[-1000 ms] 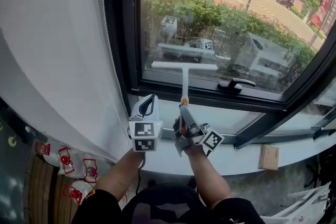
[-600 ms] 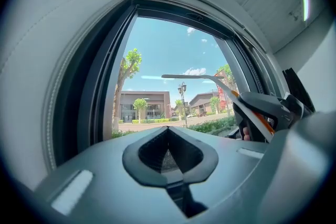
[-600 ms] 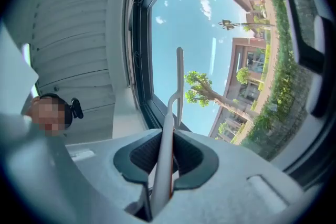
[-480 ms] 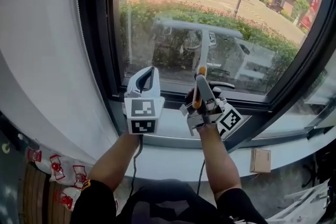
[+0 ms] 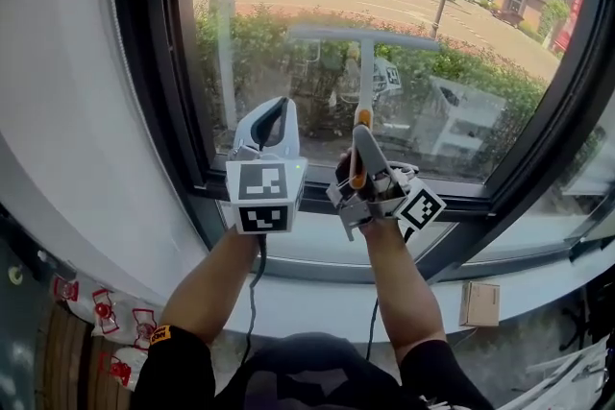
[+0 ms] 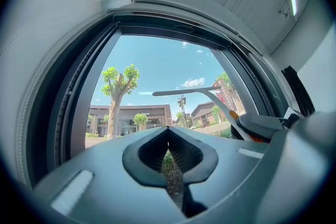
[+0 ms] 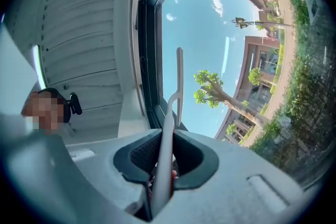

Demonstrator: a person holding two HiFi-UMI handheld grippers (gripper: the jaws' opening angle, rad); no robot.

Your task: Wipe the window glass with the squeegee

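Observation:
The squeegee (image 5: 364,77) stands upright against the window glass (image 5: 279,24), its white blade (image 5: 361,36) level across the pane at mid-height. My right gripper (image 5: 359,141) is shut on the handle just below the orange collar. In the right gripper view the pale shaft (image 7: 169,128) runs up between the jaws to the blade (image 7: 179,76). My left gripper (image 5: 277,112) hovers to the left of the handle, shut and holding nothing. In the left gripper view, the left gripper (image 6: 168,134) faces the glass, with the squeegee blade (image 6: 184,92) up to its right.
A dark window frame (image 5: 144,72) borders the pane, with a latch handle (image 5: 411,170) low behind my right gripper. A white curtain (image 5: 58,110) hangs at the left. A small cardboard box (image 5: 479,302) lies on the sill, and red-and-white packets (image 5: 106,314) lie lower left.
My right gripper has pushed the squeegee up the glass, from just above the bottom frame to mid-pane. My left gripper rose alongside it.

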